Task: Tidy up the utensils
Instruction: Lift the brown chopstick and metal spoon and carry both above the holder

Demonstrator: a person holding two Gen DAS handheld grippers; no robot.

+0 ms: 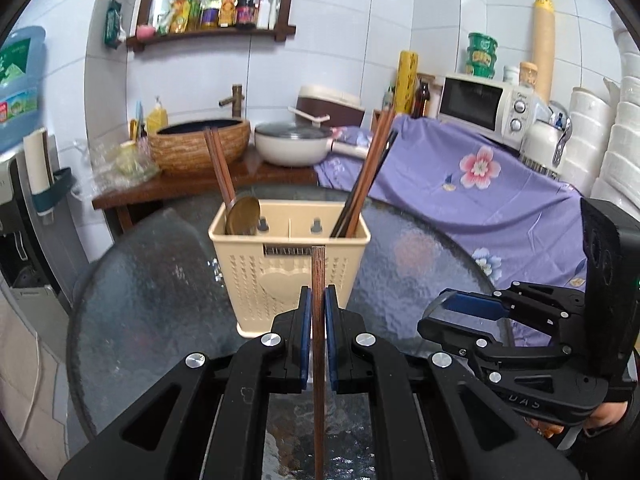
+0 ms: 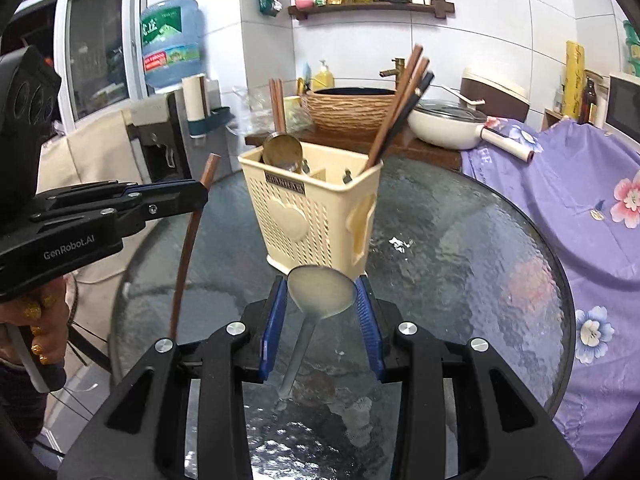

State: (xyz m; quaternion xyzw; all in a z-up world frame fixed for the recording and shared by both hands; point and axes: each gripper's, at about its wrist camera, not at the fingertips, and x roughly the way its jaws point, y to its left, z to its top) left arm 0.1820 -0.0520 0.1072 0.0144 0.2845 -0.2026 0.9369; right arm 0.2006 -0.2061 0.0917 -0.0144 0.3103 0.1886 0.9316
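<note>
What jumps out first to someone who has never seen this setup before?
Probably the two black tongs at the bottom of each view: the left tongs pinch a single wooden chopstick upright, and the right tongs grip a silver spoon by its bowl. Just beyond them, on a round glass table, stands a cream perforated utensil holder, with a brass spoon and chopsticks in one end and more chopsticks leaning from the other.

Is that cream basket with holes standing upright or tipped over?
Upright: the utensil holder stands on its base on the glass table, opening facing up.
</note>
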